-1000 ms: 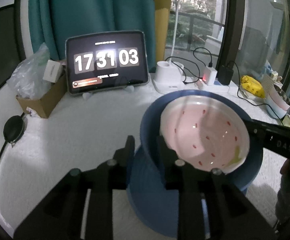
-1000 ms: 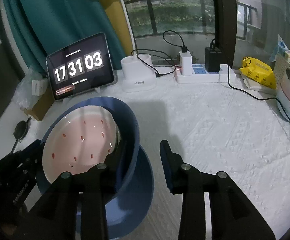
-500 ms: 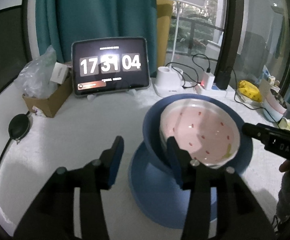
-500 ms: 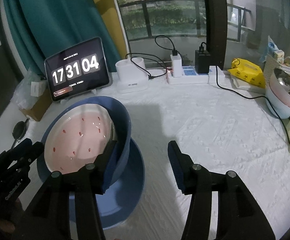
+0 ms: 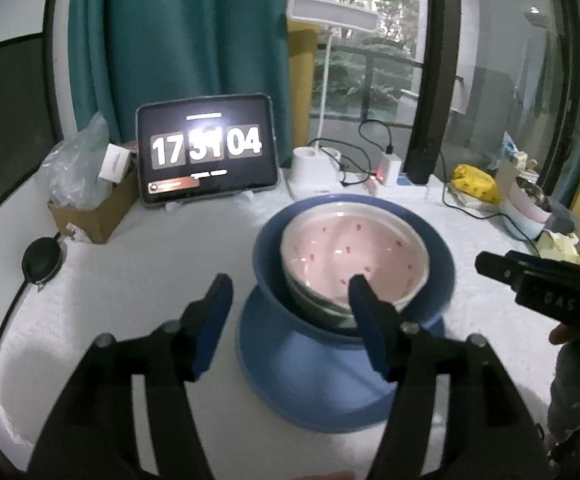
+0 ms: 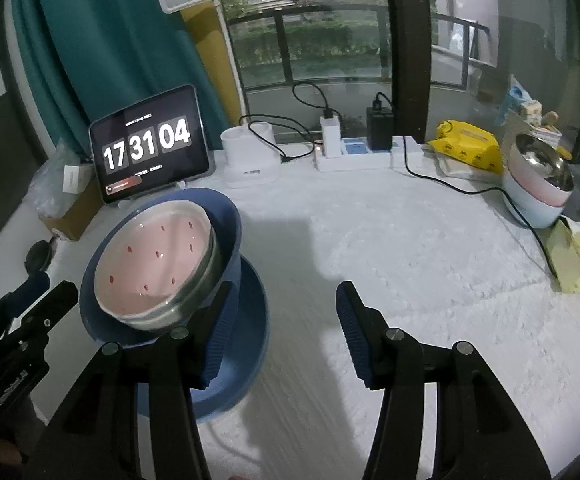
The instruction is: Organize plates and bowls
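A blue plate [image 5: 330,392] lies on the white tablecloth. On it stands a blue bowl [image 5: 268,264], and in that a metal bowl [image 5: 318,304] with a pink red-dotted dish [image 5: 350,252] on top. My left gripper [image 5: 289,284] hangs just in front of the bowl's left side. Its jaws are opening, and the rim shows between them with neither pad pressing on it. In the right wrist view the same stack, blue bowl [image 6: 230,224] on blue plate [image 6: 250,344], sits at the left. My right gripper [image 6: 285,292] stands open beside its right side, with only cloth between the fingers.
A tablet clock [image 5: 206,148], a cardboard box [image 5: 90,216] with a plastic bag and a lamp base [image 5: 310,168] line the back. A power strip [image 6: 366,156], a yellow packet [image 6: 466,148] and stacked bowls [image 6: 538,188] stand at the right. Bare cloth fills the middle right.
Both grippers opened off the blue bowl's rim and drew back and slightly up. The bowl stack stays on the blue plate.
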Action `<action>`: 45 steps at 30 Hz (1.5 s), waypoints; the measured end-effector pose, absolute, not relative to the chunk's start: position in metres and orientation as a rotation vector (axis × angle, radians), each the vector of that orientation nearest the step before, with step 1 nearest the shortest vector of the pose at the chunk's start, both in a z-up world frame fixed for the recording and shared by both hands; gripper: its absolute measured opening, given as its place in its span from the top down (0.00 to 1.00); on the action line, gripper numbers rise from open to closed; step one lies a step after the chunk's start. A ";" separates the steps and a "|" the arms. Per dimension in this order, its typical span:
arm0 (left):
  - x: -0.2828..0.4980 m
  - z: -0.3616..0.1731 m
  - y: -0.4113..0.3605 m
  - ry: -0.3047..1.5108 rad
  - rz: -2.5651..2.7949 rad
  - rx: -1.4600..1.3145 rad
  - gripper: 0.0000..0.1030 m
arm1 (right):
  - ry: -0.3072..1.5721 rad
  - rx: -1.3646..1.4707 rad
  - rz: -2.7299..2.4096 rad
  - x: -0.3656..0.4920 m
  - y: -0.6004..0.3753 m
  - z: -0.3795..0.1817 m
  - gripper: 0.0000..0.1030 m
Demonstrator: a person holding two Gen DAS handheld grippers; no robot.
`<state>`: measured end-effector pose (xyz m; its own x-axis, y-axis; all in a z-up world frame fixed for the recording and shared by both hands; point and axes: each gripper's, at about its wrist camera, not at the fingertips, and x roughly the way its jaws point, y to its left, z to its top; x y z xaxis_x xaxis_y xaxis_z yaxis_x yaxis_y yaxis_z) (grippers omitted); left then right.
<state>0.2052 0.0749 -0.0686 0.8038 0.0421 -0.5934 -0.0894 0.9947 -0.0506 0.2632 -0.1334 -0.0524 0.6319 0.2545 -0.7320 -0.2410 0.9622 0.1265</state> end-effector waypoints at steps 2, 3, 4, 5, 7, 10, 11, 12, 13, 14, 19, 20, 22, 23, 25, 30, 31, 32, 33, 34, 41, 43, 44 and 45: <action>0.201 -0.067 0.069 0.630 0.061 -0.072 0.37 | 0.835 0.018 0.279 0.258 -0.138 -0.051 0.47; 0.199 -0.066 0.067 0.629 0.056 -0.069 0.36 | 0.833 0.019 0.276 0.255 -0.140 -0.050 0.47; 0.197 -0.065 0.065 0.628 0.053 -0.067 0.36 | 0.831 0.021 0.273 0.252 -0.143 -0.049 0.47; 0.194 -0.064 0.062 0.626 0.048 -0.064 0.34 | 0.829 0.022 0.270 0.250 -0.145 -0.049 0.47; 0.191 -0.062 0.058 0.621 0.042 -0.060 0.29 | 0.826 0.024 0.265 0.246 -0.149 -0.047 0.47; 0.184 -0.058 0.051 0.607 0.034 -0.051 0.26 | 0.817 0.026 0.260 0.238 -0.156 -0.044 0.47; 0.181 -0.056 0.048 0.601 0.029 -0.046 0.26 | 0.813 0.027 0.258 0.236 -0.157 -0.043 0.47; 0.178 -0.055 0.046 0.596 0.028 -0.043 0.26 | 0.809 0.028 0.256 0.233 -0.160 -0.041 0.47; 0.176 -0.053 0.044 0.592 0.026 -0.041 0.26 | 0.804 0.028 0.254 0.231 -0.161 -0.040 0.47; 0.174 -0.051 0.041 0.585 0.022 -0.041 0.25 | 0.800 0.028 0.253 0.229 -0.163 -0.038 0.47; 0.160 -0.042 0.034 0.561 -0.023 -0.064 0.25 | 0.774 0.026 0.240 0.213 -0.173 -0.029 0.47; 0.158 -0.040 0.032 0.557 -0.030 -0.069 0.25 | 0.768 0.026 0.236 0.211 -0.175 -0.027 0.47; 0.152 -0.035 0.030 0.544 -0.023 -0.069 0.25 | 0.756 0.028 0.229 0.205 -0.179 -0.023 0.47; 0.148 -0.033 0.027 0.536 -0.016 -0.062 0.25 | 0.749 0.029 0.225 0.202 -0.182 -0.021 0.47; 0.141 -0.026 0.022 0.518 -0.023 -0.046 0.25 | 0.737 0.033 0.220 0.196 -0.186 -0.017 0.47; 0.123 -0.011 0.017 0.459 -0.036 -0.037 0.25 | 0.699 0.032 0.202 0.180 -0.195 -0.004 0.47; 0.119 -0.008 0.016 0.447 -0.039 -0.038 0.25 | 0.694 0.032 0.200 0.178 -0.196 -0.002 0.47; 0.117 -0.006 0.015 0.438 -0.039 -0.040 0.25 | 0.685 0.032 0.197 0.174 -0.197 0.001 0.47; 0.115 -0.004 0.015 0.433 -0.040 -0.040 0.25 | 0.678 0.032 0.196 0.172 -0.198 0.003 0.47; 0.112 -0.002 0.015 0.425 -0.042 -0.040 0.25 | 0.668 0.031 0.195 0.168 -0.199 0.007 0.47; 0.094 0.010 0.008 0.374 -0.036 -0.016 0.25 | 0.618 0.040 0.176 0.150 -0.205 0.021 0.47; 0.088 0.014 0.006 0.351 -0.036 -0.006 0.25 | 0.611 0.055 0.165 0.146 -0.209 0.023 0.47; 0.085 0.016 0.004 0.340 -0.037 0.001 0.25 | 0.604 0.061 0.160 0.143 -0.211 0.025 0.47; 0.083 0.018 0.002 0.332 -0.037 0.007 0.25 | 0.596 0.065 0.155 0.141 -0.212 0.027 0.47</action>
